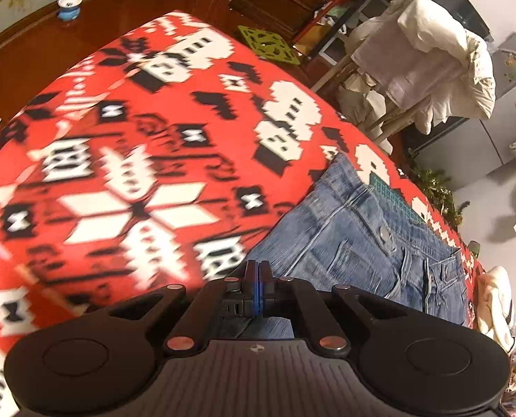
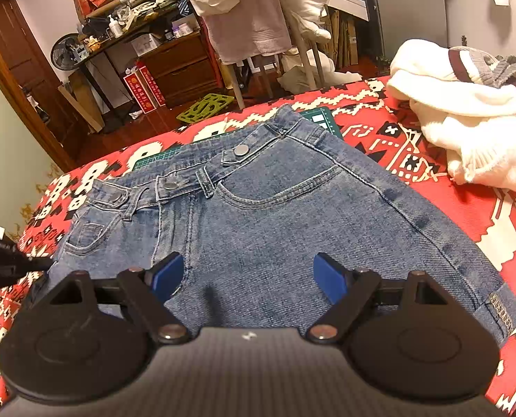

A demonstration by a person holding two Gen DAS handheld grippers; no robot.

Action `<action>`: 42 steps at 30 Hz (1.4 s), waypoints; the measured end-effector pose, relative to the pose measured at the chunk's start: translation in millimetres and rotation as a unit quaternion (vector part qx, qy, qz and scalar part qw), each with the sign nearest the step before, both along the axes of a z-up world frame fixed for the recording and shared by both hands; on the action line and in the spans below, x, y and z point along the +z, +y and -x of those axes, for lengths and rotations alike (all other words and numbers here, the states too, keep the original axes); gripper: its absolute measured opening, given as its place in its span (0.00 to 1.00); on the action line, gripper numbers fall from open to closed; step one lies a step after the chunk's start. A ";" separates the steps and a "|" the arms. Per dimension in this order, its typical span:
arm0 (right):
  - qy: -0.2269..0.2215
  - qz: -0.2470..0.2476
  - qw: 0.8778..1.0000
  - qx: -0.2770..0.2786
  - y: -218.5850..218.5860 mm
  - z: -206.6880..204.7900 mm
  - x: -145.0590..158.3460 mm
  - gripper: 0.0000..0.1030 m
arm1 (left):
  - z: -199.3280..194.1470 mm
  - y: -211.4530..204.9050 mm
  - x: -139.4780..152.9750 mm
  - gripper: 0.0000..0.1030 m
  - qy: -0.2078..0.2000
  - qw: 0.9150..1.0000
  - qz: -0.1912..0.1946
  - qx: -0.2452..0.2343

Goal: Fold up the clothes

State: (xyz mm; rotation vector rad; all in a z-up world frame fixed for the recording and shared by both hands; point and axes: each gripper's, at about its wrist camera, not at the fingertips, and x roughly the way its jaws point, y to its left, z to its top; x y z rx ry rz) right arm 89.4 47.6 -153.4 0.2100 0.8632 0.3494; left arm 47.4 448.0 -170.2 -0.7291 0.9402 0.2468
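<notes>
Blue jeans (image 2: 275, 215) lie flat on the red patterned cloth (image 2: 501, 229), waistband away from me, buttons done up. My right gripper (image 2: 247, 278) hovers over the near part of the jeans, its blue pads (image 2: 329, 279) wide apart with nothing between them. My left gripper (image 1: 258, 271) is shut at the left edge of the jeans (image 1: 362, 236); I see no denim pinched between its pads. The right wrist view shows the left gripper's black tip (image 2: 39, 263) touching that same edge.
A white knit sweater (image 2: 466, 121) with dark striped trim is heaped at the right on the cloth. A green cutting mat (image 2: 317, 116) pokes out under the waistband. Behind the table stand a chair draped with clothes (image 2: 258, 17), a wooden drawer unit (image 2: 178, 69) and cluttered shelves.
</notes>
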 end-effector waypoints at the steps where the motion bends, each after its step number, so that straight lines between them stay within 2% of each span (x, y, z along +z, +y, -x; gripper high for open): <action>1: 0.000 0.000 1.000 0.000 0.0 0.2 0.3 0.82 | 5.6 2.2 -0.2 0.03 0.001 1.000 0.003 0.002; 13: -0.001 -0.001 1.000 0.000 -0.1 2.0 1.8 0.83 | 65.4 18.9 2.5 0.03 0.024 1.000 -0.003 0.003; 21: 0.000 0.000 1.000 -0.002 -0.2 2.0 0.9 0.83 | 96.5 28.3 5.8 0.03 0.032 0.999 0.006 0.016; 29: 0.000 0.002 1.000 0.002 2.6 2.7 0.7 0.83 | 84.8 22.9 26.0 0.03 -0.021 0.999 0.024 0.008; 35: -0.001 0.001 1.000 0.001 1.0 1.8 1.1 0.83 | 65.7 14.2 9.2 0.03 0.006 1.000 0.024 0.008; 42: 0.003 -0.003 1.000 -0.002 -1.1 -0.2 -0.4 0.83 | 81.6 19.5 1.6 0.03 0.036 0.999 0.019 0.017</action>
